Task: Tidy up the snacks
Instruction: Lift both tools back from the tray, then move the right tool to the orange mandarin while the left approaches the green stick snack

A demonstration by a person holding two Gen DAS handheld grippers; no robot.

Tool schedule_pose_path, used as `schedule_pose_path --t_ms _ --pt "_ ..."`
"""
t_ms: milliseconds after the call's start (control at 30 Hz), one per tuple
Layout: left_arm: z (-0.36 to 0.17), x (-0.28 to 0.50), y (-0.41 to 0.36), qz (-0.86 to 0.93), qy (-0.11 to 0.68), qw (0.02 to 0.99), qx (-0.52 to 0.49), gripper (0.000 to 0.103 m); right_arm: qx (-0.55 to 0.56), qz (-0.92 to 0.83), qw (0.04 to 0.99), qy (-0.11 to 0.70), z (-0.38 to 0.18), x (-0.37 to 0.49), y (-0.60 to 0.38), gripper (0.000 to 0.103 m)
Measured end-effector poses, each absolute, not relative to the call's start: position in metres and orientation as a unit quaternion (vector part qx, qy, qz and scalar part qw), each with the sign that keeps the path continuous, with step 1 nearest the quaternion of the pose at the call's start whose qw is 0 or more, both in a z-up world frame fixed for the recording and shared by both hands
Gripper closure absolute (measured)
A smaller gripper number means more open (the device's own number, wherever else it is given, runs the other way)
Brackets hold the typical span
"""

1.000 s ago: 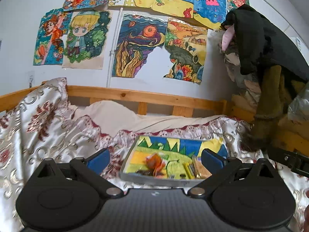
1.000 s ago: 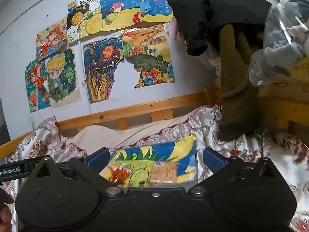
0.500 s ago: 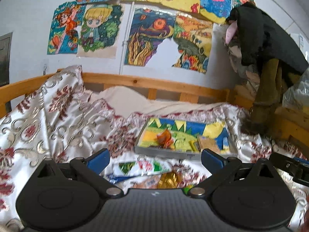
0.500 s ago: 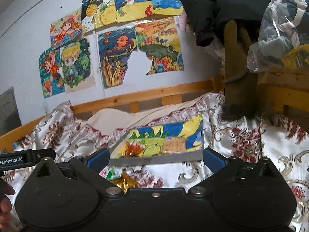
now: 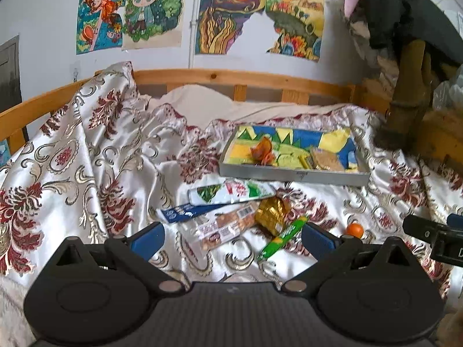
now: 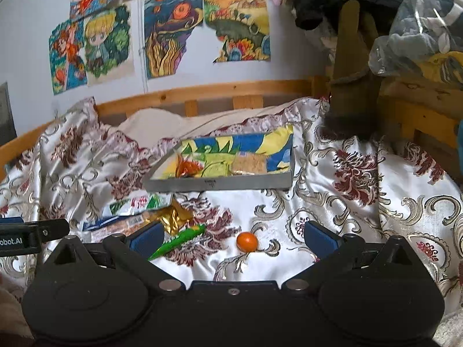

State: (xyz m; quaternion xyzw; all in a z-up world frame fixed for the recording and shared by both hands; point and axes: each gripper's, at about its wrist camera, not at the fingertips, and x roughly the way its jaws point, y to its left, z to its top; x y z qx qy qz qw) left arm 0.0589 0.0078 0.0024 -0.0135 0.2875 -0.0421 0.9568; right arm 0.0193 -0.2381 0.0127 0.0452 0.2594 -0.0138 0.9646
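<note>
A grey tray with a colourful painted bottom lies on the bed and holds an orange wrapper and a cracker pack. In front of it lie loose snacks: a white-green packet, a blue packet, a peanut bar, a gold wrapper, a green stick and a small orange ball. My left gripper is open above the loose snacks. My right gripper is open above the orange ball, near the green stick. The tray also shows in the right wrist view.
The bed is covered with a white floral satin spread. A wooden rail runs behind, under wall paintings. Clothes hang on a wooden frame at the right. The other gripper shows at each view's edge.
Both grippers have drawn back from the tray and tilted down. The loose snacks and the orange ball on the bedspread have come into view. Both stay open.
</note>
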Motion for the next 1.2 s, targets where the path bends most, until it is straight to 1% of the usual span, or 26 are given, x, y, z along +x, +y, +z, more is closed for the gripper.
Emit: schedule_pose_path --t_ms 367,667,1200 --pt "-0.003 0.061 0.003 -0.032 0.309 0.951 0.005 0.0 0.051 -0.02 0.955 0.293 0.006 0.028 -0.24 0.001" --pt "-0.005 0.069 -0.006 -0.037 0.343 0.938 0.026 0.0 0.051 -0.021 0.949 0.311 0.003 0.034 -0.241 0.001" --pt "-0.006 0.106 -0.005 -0.064 0.396 0.916 0.018 0.0 0.051 -0.013 0.934 0.353 -0.004 0.053 -0.24 0.001"
